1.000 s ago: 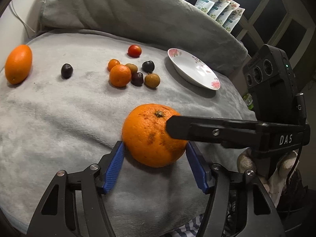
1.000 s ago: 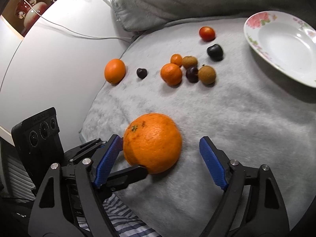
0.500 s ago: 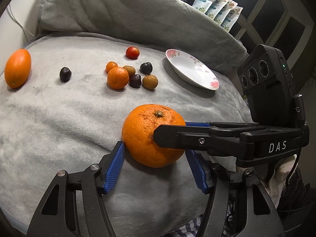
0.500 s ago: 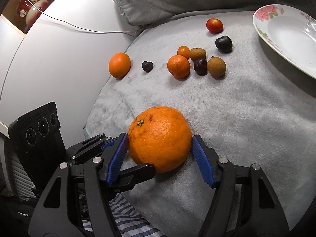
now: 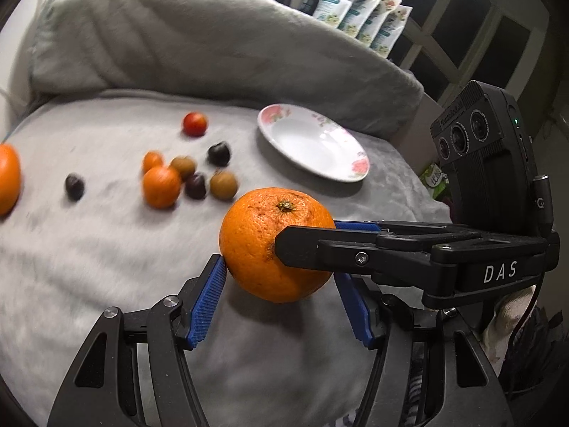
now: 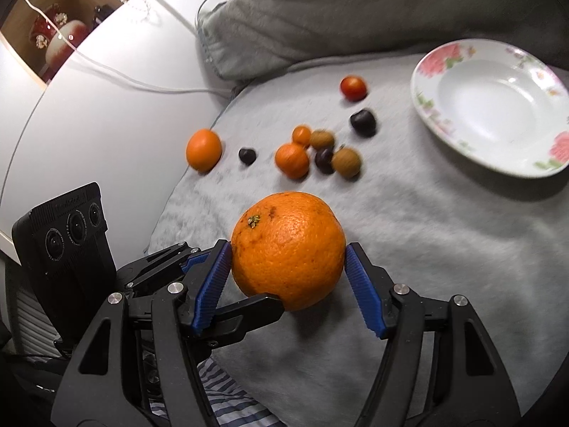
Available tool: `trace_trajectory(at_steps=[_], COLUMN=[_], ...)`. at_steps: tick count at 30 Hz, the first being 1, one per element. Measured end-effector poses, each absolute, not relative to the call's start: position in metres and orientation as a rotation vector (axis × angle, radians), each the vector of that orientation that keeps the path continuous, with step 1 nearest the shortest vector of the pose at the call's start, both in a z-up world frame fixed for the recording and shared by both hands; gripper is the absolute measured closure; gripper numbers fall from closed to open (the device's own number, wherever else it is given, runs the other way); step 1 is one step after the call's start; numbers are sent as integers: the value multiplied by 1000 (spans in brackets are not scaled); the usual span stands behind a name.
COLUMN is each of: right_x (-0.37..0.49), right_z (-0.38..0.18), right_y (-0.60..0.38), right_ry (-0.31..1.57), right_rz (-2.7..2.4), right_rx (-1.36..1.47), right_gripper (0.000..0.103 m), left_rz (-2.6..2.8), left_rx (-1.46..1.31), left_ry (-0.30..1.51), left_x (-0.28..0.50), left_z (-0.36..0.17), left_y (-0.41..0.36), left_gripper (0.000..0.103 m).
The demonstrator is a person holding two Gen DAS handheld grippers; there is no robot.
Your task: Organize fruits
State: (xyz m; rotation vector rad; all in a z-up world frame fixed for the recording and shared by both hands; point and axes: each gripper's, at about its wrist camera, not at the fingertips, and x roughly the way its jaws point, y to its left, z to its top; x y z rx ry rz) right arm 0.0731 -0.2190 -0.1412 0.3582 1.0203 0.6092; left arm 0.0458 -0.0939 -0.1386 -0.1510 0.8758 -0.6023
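Observation:
A big orange [image 6: 288, 249] is held between the blue pads of my right gripper [image 6: 288, 267], lifted off the grey blanket. It also shows in the left wrist view [image 5: 259, 245], where the right gripper's black finger [image 5: 355, 254] crosses in front of it. My left gripper [image 5: 281, 302] is open around the orange; its left pad sits at the fruit's edge. A white flowered plate [image 6: 462, 135] [image 5: 341, 174] lies empty at the far right. Several small fruits [image 6: 313, 149] [image 5: 185, 178] are clustered beyond the orange.
A second orange [image 6: 203, 149] [image 5: 7, 179] lies at the blanket's left edge near a white wall with a cable [image 6: 106, 71]. A grey pillow [image 5: 213, 46] rises behind the fruits. Pouches [image 5: 359, 0] stand by a window.
The right gripper has closed on the big orange and lifted it off the blanket toward the fruits and plate. The left gripper stays open beside it.

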Motion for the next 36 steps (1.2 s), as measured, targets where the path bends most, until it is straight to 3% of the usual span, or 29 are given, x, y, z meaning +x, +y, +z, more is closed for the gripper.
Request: trace_trajectory(at_steps=[17, 36], right_x=[111, 141], right_z=[-117, -134], right_y=[-289, -319], right_ry=[928, 953], right_rz=[500, 436], right_rx=[382, 419], right_gripper=[34, 34], left_rz=[-672, -662], left_rx=[-115, -72], left_ry=[819, 861], left_x=[95, 126], left_z=[-120, -132], left_y=[-159, -193], left_gripper=[40, 41])
